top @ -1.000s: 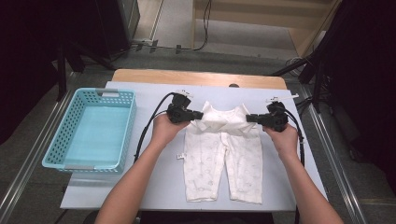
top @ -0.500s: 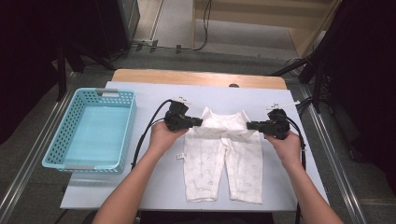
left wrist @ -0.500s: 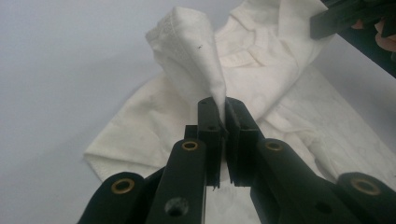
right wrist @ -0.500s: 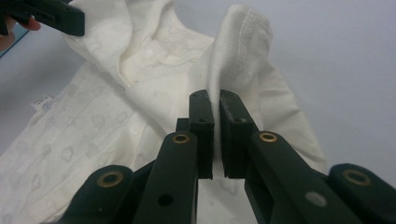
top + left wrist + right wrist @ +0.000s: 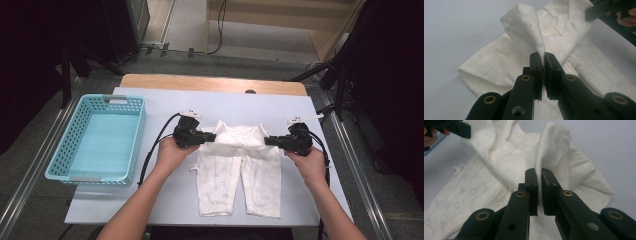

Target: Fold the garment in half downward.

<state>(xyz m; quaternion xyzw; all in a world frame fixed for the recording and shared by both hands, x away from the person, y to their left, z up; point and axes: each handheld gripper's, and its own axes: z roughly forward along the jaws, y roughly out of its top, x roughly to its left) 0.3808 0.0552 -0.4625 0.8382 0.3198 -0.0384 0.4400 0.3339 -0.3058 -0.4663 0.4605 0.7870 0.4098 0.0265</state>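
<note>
Here, romper point(image 5: 239, 172) lies lengthwise, legs toward person; left tongs point(image 5: 211, 136), right tongs point(image 5: 270, 141) clamp sleeves.

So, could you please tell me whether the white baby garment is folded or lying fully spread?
Partly folded: the garment's top is doubled toward the legs, each sleeve pinched by the left gripper and right gripper; the legs lie flat.

Both forearms are showing bare, with no sleeves reaching into the high view. The left claw point(image 5: 209, 137) and right claw point(image 5: 270, 141) are presenting as matte black bodies, each carrying a small white tab on top and trailing a black cable. In both gripper views, the black jaws are showing brass-ringed pivot holes, plain screw holes and flat rectangular pads.
</note>
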